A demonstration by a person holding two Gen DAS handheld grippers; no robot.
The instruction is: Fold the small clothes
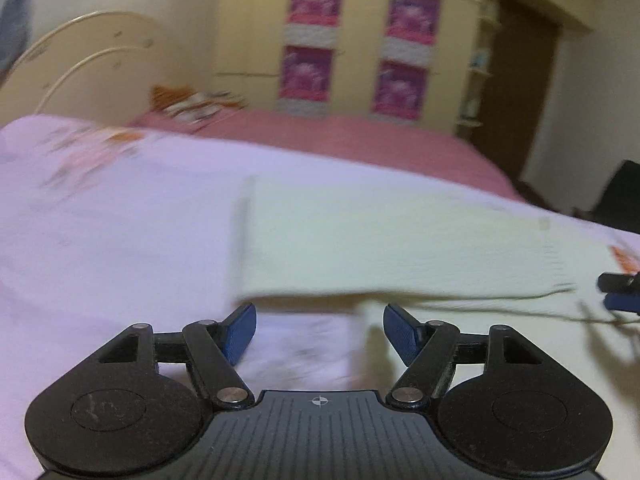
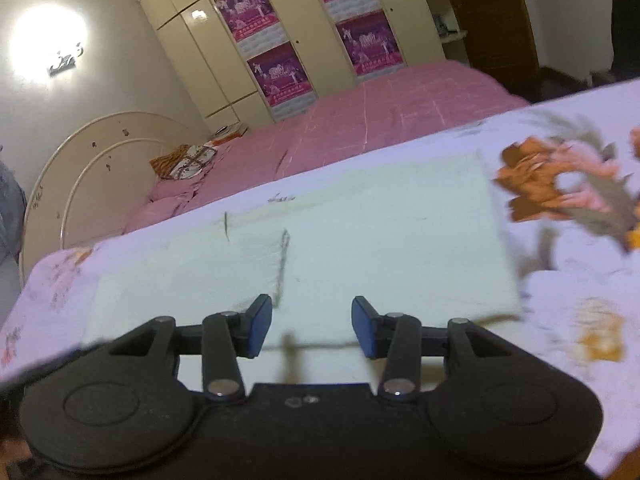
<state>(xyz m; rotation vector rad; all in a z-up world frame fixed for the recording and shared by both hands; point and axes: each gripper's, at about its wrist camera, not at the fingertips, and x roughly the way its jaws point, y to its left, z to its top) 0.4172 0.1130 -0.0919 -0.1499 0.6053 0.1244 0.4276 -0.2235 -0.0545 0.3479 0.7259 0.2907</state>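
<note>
A pale green knit garment (image 1: 380, 240) lies flat, folded into a rectangle, on a lilac floral sheet (image 1: 112, 220). My left gripper (image 1: 319, 330) is open and empty, just short of the garment's near edge. In the right wrist view the same garment (image 2: 360, 248) has a folded flap on its left. My right gripper (image 2: 312, 328) is open and empty over the garment's near edge. The right gripper's tips also show at the right edge of the left wrist view (image 1: 620, 292). Both views are motion-blurred.
A pink bed (image 2: 380, 120) lies behind the sheet, with a cream headboard (image 2: 100, 152) and patterned items (image 2: 184, 162) near it. A cream wardrobe with magenta posters (image 2: 280, 72) stands at the back, a dark door (image 1: 520, 92) to its right.
</note>
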